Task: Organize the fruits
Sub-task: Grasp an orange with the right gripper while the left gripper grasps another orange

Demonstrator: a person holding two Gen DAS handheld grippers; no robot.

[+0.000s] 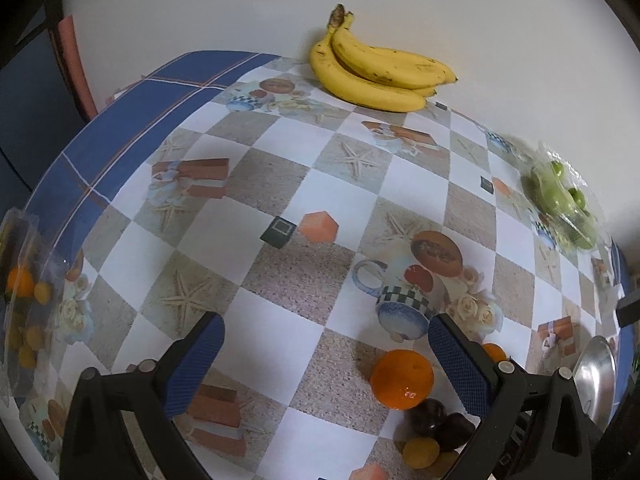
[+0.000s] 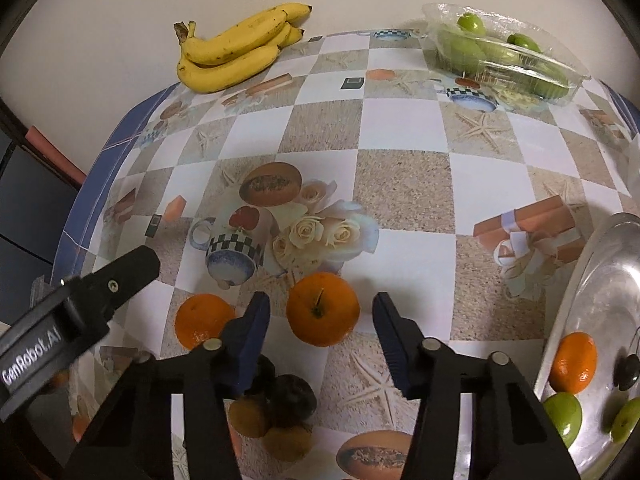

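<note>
An orange [image 2: 323,309] with a short stem lies on the patterned tablecloth between the fingertips of my right gripper [image 2: 322,322]. A thin gap shows on each side, so the pads do not press it. A second orange [image 2: 204,320] lies to its left. In the left wrist view that second orange [image 1: 401,379] sits between the wide-open fingers of my left gripper [image 1: 326,356], close to the right finger [image 1: 460,364] and untouched. Dark plums [image 2: 292,398] and brownish fruits [image 2: 248,416] cluster just under the right gripper.
A metal plate [image 2: 592,280] at the right holds an orange [image 2: 574,362] and green fruits [image 2: 562,416]. A clear tub of green fruits [image 2: 504,52] and bananas [image 2: 236,48] lie by the far wall. A plastic box of small oranges [image 1: 24,292] stands at the left edge.
</note>
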